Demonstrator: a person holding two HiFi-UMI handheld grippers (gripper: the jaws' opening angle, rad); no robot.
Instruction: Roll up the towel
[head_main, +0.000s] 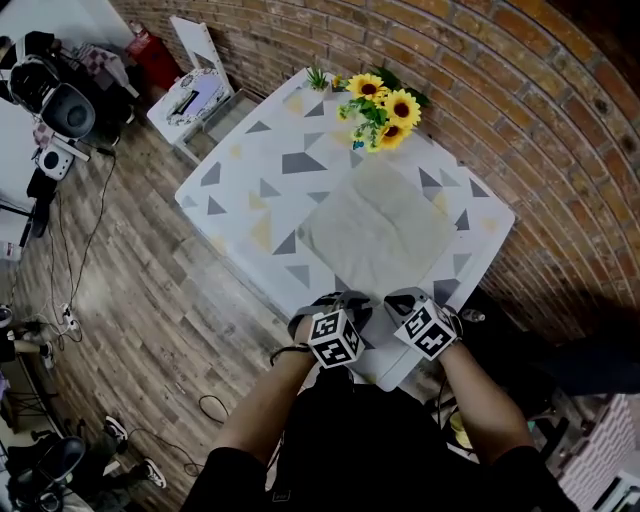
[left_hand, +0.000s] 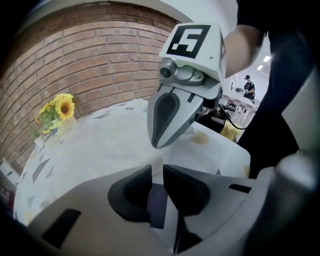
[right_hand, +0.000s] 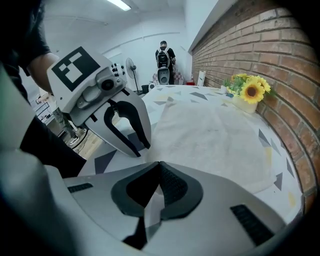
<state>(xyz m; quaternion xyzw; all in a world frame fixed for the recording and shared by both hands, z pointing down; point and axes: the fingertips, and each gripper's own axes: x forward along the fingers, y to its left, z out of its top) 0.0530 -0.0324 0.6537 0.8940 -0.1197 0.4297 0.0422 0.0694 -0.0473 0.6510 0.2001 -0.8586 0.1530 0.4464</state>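
Several sunflowers (right_hand: 252, 90) fill the vase (right_hand: 244, 105) — left gripper (left_hand: 157, 168) narrowly apart, right gripper (right_hand: 159, 164) closed.

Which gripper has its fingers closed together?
The right gripper: its fingers meet at the tips. The left gripper shows a narrow gap between its fingers.

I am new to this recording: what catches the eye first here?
The yellow sunflowers stand out at the far corner of the table, beside the brick wall. Next comes the pale towel lying flat on the patterned table, with the left gripper and right gripper at its near edge.
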